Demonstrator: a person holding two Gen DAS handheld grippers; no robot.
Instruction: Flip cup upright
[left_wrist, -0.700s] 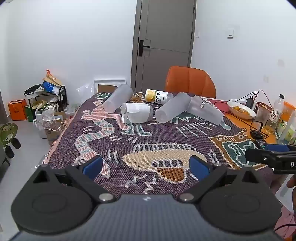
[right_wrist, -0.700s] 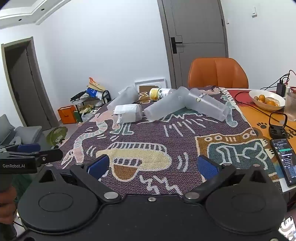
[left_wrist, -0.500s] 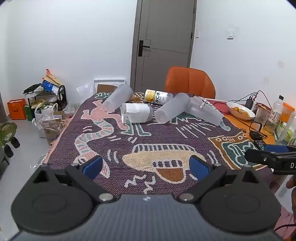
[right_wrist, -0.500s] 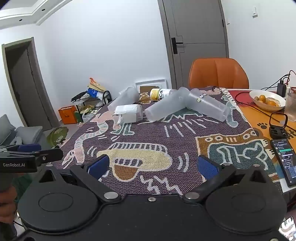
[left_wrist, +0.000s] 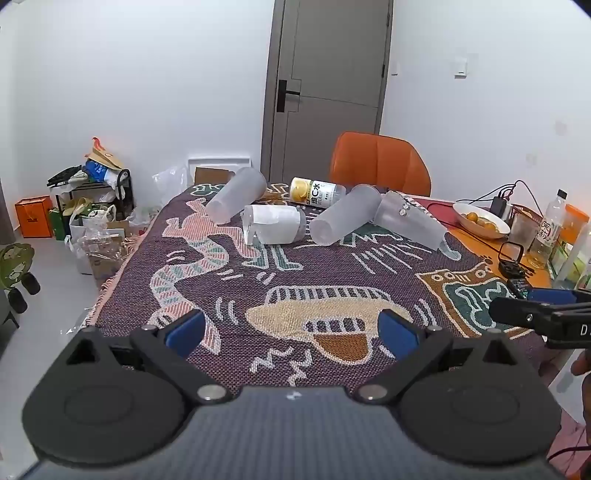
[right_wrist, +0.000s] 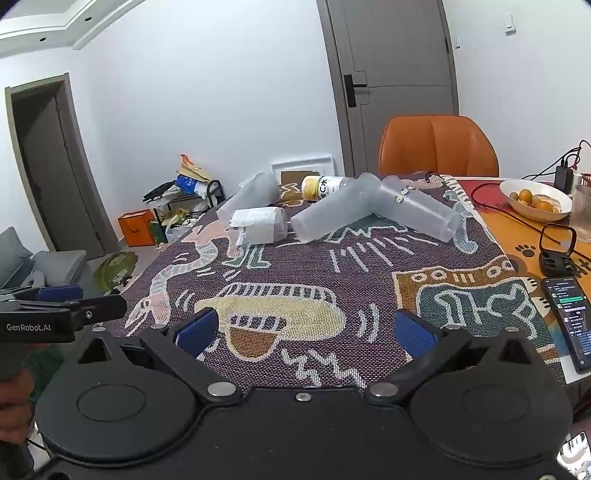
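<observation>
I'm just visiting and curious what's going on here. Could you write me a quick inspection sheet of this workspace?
Surface: patterned blanket covers the table.
Job's things: four frosted cups lie on their sides at the far end; none upright.
Clutter: yellow-label bottle lying down, fruit bowl, phone.
Grippers: left gripper and right gripper both open, holding nothing, at the near edge.
Cables: wires run to a charger beside the bowl.
Surroundings: orange chair, grey door, cluttered rack.
</observation>
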